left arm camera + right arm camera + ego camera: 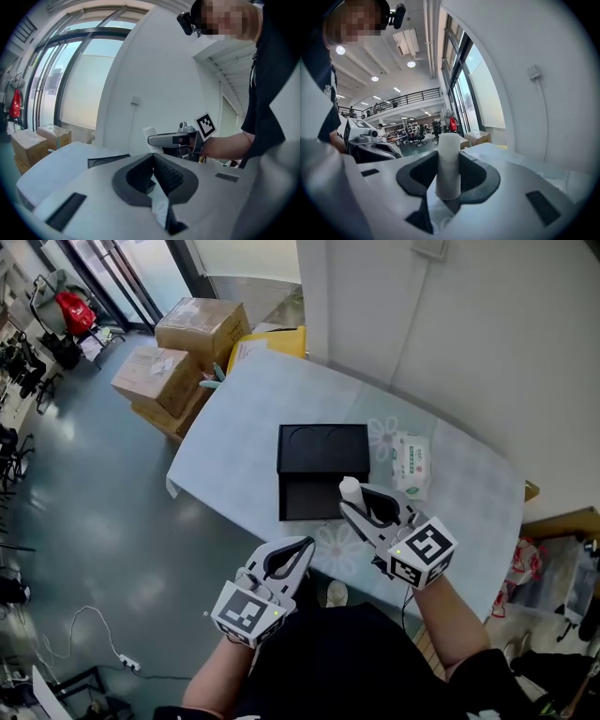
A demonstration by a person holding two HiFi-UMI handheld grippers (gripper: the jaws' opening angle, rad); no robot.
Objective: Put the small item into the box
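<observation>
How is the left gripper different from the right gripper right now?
The right gripper pinches a small white roll; the left gripper holds nothing, jaws pressed together. The right gripper reaches the black box; the left gripper sits farther back. Both are grey with a marker cube.

Head cam: high up, steeply down on table [234, 437], left gripper [302, 549] and right gripper [352, 498] close at the bottom. Left gripper cam: low, tight behind its jaws, faces wall [154, 70] and catches right gripper. Right gripper cam: same mount, faces hall and windows [487, 93], catches left gripper. All three share table and cardboard boxes [197, 329].
</observation>
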